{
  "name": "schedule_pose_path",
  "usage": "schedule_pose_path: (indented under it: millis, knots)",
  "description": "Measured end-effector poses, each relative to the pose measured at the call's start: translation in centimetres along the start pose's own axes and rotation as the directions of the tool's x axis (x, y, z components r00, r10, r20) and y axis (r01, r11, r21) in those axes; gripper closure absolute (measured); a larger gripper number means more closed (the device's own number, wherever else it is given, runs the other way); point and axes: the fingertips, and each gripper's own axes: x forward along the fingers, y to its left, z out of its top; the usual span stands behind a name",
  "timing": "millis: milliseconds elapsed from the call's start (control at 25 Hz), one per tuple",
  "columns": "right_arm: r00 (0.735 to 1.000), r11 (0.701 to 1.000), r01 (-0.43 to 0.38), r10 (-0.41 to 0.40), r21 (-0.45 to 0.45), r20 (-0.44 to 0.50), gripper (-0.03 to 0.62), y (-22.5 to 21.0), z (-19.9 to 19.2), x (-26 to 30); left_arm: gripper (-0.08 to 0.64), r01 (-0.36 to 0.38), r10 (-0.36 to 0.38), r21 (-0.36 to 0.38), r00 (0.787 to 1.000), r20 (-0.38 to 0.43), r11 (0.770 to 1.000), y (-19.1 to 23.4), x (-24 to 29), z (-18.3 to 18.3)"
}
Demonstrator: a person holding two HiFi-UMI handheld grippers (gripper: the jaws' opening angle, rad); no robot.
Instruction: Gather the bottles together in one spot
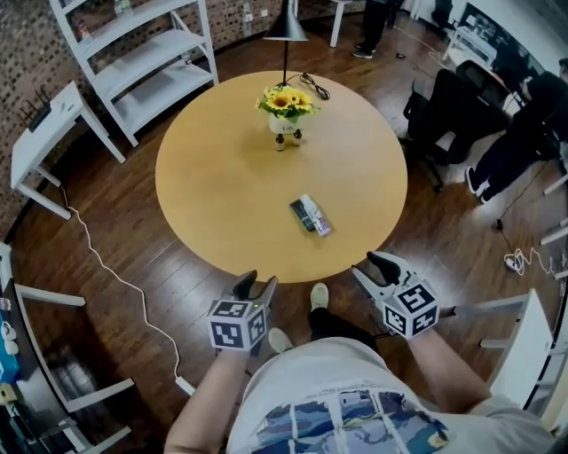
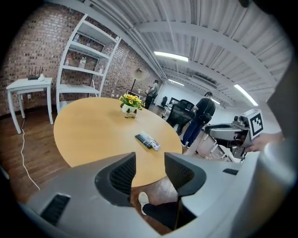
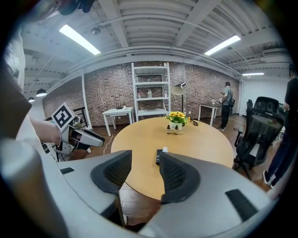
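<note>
Two bottles (image 1: 311,215), one dark and one pale, lie side by side on the round wooden table (image 1: 213,177), right of its middle. They also show as the lying bottles (image 2: 147,141) in the left gripper view and as the lying bottles (image 3: 160,156) just beyond the jaws in the right gripper view. Two small brown bottles (image 1: 288,140) stand in front of a sunflower pot (image 1: 285,108) at the far side. My left gripper (image 1: 257,285) and right gripper (image 1: 373,270) hover off the table's near edge, both open and holding nothing.
A white shelf unit (image 1: 151,62) and a white side table (image 1: 44,133) stand at the far left. A floor lamp (image 1: 286,27) rises behind the table. Dark office chairs (image 1: 453,115) crowd the right. A white cable (image 1: 115,275) runs over the wooden floor.
</note>
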Motion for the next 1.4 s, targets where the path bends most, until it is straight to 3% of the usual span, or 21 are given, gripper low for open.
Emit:
schedule_pose_path:
  millis: [400,720,920,960,1080,1240,1320,1400]
  knots:
    - [0.999,0.999,-0.051,0.051,-0.004,-0.012,0.379,-7.4,1.2,2.3,0.391,-0.015,0.006,-0.074,0.993,-0.121,0.997,-0.2,12.7,1.1]
    - [0.996,0.996,-0.086,0.086,0.005,-0.020,0.379,-15.7,2.5,4.0,0.373,-0.139,0.113,-0.107,0.969,-0.219,0.984,1.3,24.5,2.0]
    - [0.992,0.993,-0.117,0.118,0.024,-0.051,0.379,-19.6,2.0,4.7,0.372,-0.218,0.194,-0.057,0.940,-0.281,0.974,2.4,28.2,1.6]
    - [0.991,0.992,-0.122,0.123,0.024,-0.052,0.379,-20.3,1.9,4.9,0.337,-0.227,0.203,-0.056,0.937,-0.285,0.972,2.5,28.6,1.6]
    - [0.989,0.990,-0.136,0.138,0.032,-0.047,0.379,-22.0,1.8,5.5,0.328,-0.243,0.218,-0.047,0.929,-0.298,0.969,2.5,29.5,1.8]
    - [0.987,0.987,-0.151,0.154,0.057,-0.043,0.379,-23.2,1.6,6.1,0.330,-0.285,0.280,0.042,0.884,-0.374,0.958,3.6,30.2,0.6]
    - [0.986,0.986,-0.159,0.161,0.053,-0.035,0.379,-23.5,1.7,6.3,0.448,-0.300,0.310,0.088,0.870,-0.384,0.950,4.4,30.1,0.4]
    - [0.986,0.985,-0.165,0.167,0.051,-0.031,0.379,-23.8,1.8,6.5,0.449,-0.291,0.300,0.084,0.869,-0.394,0.953,4.5,29.8,0.2]
